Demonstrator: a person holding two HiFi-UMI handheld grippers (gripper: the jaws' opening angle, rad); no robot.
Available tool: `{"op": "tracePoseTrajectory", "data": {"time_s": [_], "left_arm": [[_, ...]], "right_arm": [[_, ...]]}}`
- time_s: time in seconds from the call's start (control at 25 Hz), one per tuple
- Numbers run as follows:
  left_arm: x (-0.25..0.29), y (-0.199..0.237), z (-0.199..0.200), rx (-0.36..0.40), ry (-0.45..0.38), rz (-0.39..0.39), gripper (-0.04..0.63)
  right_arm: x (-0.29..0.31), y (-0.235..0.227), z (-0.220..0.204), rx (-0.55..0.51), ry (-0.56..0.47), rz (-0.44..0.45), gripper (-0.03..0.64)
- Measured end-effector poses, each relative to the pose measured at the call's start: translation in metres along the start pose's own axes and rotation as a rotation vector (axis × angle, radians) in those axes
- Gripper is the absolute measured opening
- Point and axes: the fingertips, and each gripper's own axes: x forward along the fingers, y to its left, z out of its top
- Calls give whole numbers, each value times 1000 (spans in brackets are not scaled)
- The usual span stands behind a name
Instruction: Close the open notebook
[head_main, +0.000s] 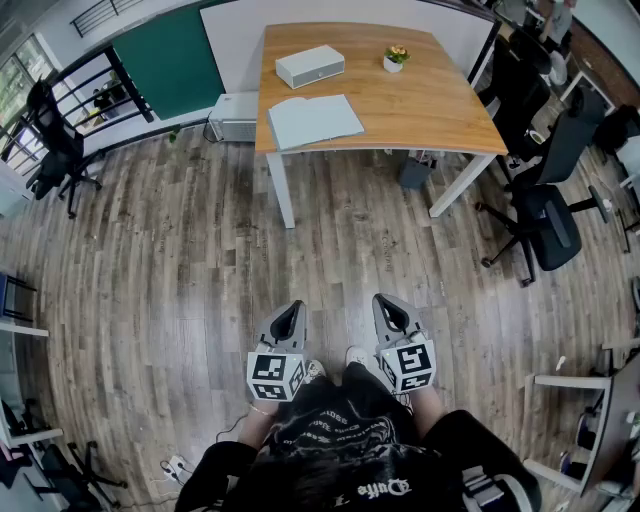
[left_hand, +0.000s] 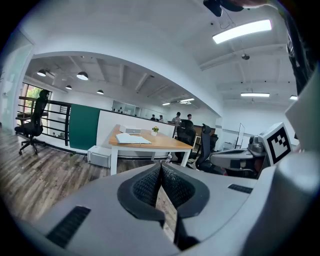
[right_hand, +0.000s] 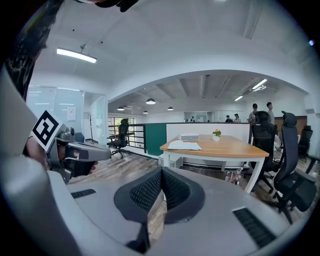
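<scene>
Well short of the surface (head_main: 420, 100), approach step
Open notebook (head_main: 314, 120) lies at its near left corner; left hand-held gripper (head_main: 291, 310) and right hand-held gripper (head_main: 385, 303) are closed, empty; next, walk up

We find both grippers held low before the torso, side by side and apart, pointing forward and slightly downward.

The left gripper (head_main: 289, 312) (left_hand: 160, 168) has its jaws closed; the ribbed pads meet at the tip with nothing between them. The right gripper (right_hand: 161, 173) (head_main: 386, 304) stands the same, jaws together and empty.

Each carries its marker cube at the rear: left cube (head_main: 275, 376), right cube (head_main: 409, 365).

The left forearm (head_main: 252, 424) and right forearm (head_main: 427, 405) run back from beneath the cubes to the body, elbows tucked in.

In the right gripper view we note the left hand (right_hand: 34, 150) wrapped on its handle.
</scene>
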Motion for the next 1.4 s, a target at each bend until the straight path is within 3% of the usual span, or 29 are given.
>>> {"op": "tracePoseTrajectory", "data": {"time_s": [0.28,0.48,0.52,0.6,0.68,0.96,1.12,1.4], "left_arm": [[-9,-2,3,35,-5,0,23],[-6,-3,5,18,-17,-20,45],[-6,-6,5,15,-18,-42,111],[-6,-10,4,8,-19,-82,271],[-7,-10,2,-4,-19,-96,312],[-22,-7,-7,-10,-10,-156,323],[-28,1,-11,17,4,-164,322],[-19,1,-16,-5,20,-189,322]], "right_arm": [[0,13,0,-10,13,5,5],[2,10,2,25,-16,13,9],[2,11,2,41,-19,28,28],[3,14,3,60,-23,62,212],[3,16,4,60,-24,68,276],[-3,29,-5,43,-14,19,348],[-6,35,-2,22,-29,-18,362],[-4,30,-9,45,-14,-22,365]]}}
